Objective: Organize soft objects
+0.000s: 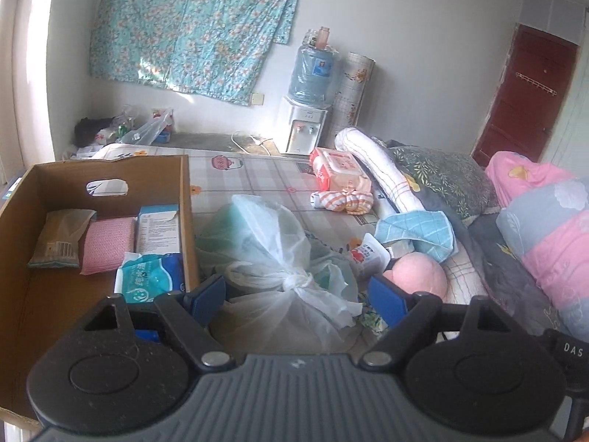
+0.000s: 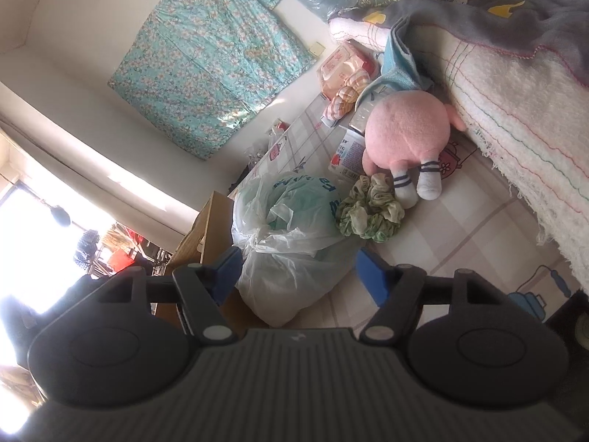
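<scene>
A knotted white plastic bag (image 1: 279, 258) with soft green contents lies on the checked bed sheet, right of a cardboard box (image 1: 186, 199). My left gripper (image 1: 298, 300) is open, its blue fingers on either side of the bag's knot. The box holds a pink sponge (image 1: 108, 245), a wipes pack (image 1: 151, 276) and packets. In the right wrist view the same bag (image 2: 287, 235) lies between the open fingers of my right gripper (image 2: 302, 276). A green scrunchie (image 2: 370, 213) and a pink plush toy (image 2: 408, 132) lie just beyond it.
A blue checked cloth (image 1: 416, 234), a pink wipes pack (image 1: 340, 169), striped socks (image 1: 342, 200) and a rolled white towel (image 1: 379, 169) lie on the bed. Pillows and folded bedding (image 1: 545, 228) are stacked at the right. A water dispenser (image 1: 305, 125) stands by the wall.
</scene>
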The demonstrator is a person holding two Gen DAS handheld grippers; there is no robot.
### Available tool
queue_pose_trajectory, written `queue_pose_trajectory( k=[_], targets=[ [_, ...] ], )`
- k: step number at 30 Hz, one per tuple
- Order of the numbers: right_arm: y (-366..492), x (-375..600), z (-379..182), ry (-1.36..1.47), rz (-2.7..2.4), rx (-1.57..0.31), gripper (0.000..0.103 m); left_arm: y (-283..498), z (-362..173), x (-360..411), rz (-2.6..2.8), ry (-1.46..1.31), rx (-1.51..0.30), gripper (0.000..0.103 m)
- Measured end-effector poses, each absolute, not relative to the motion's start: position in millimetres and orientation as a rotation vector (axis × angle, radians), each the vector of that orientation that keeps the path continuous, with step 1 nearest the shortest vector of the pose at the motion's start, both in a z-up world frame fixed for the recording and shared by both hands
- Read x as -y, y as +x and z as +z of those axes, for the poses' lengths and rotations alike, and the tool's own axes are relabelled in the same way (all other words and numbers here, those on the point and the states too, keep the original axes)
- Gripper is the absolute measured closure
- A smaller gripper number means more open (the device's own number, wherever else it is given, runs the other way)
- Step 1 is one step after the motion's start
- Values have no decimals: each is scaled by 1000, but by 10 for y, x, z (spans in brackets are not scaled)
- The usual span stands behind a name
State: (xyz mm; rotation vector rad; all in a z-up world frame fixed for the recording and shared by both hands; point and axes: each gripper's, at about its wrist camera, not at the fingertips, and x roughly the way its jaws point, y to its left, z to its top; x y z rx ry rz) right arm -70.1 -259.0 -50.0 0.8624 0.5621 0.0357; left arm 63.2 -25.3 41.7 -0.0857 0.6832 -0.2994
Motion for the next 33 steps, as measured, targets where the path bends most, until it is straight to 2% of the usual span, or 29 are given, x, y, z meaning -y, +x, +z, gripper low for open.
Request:
queue_pose_trajectory(
  k=[9, 17, 23, 26, 30, 33],
  targets=[
    [-575, 3124, -347, 820, -35, -536, 33, 728, 103, 1190, -385, 90, -649, 17],
    [249, 3416, -243, 663, -40, -622, 33, 980, -304, 1654, -391, 137, -672, 17],
    [894, 3665, -495, 586, -101, -731, 33, 1118, -557, 1852, -403, 156, -683, 17],
    [1110, 3763, -670, 573, -115, -791, 33, 1144, -626, 1939, -421, 177, -672, 18],
    [1269, 3830, -833, 595, -75, -836, 23, 1225, -711, 2054, -444, 189, -703, 29],
    [1327, 3852, -886, 634, -18, -864, 22, 1276, -759, 2099, -458, 178, -741, 36]
  ],
)
